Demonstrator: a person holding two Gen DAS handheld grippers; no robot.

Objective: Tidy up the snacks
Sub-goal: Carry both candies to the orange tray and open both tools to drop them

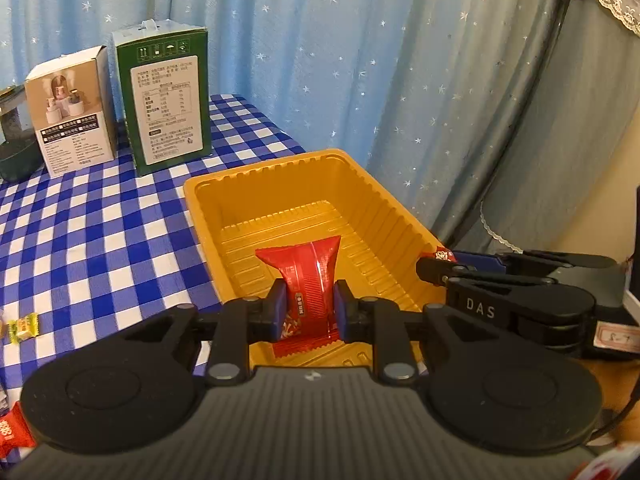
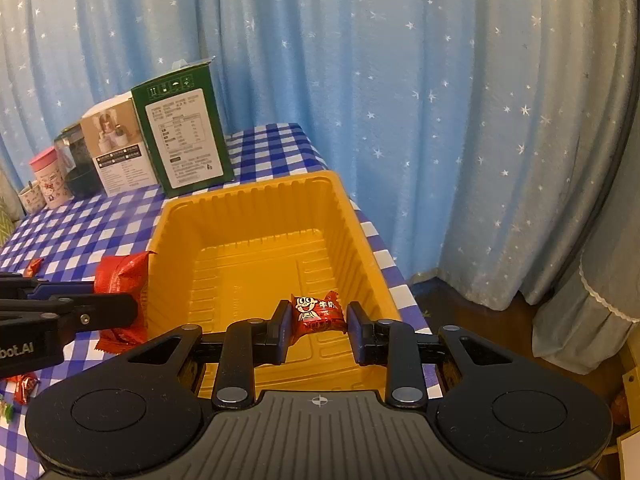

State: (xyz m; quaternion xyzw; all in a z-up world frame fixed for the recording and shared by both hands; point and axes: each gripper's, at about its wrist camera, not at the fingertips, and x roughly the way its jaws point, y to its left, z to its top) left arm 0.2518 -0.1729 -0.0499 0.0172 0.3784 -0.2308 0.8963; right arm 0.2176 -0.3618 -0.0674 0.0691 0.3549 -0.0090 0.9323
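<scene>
A yellow plastic tray sits on the blue checked tablecloth. My left gripper is shut on a long red snack packet and holds it over the tray's near end; the packet also shows in the right wrist view at the tray's left rim. My right gripper holds a small red candy with a cartoon face between its pads over the tray's near right part; the candy shows in the left wrist view.
A green box and a white box stand behind the tray. A pink cup and dark container stand far left. Loose candies lie on the cloth. Blue starred curtain behind.
</scene>
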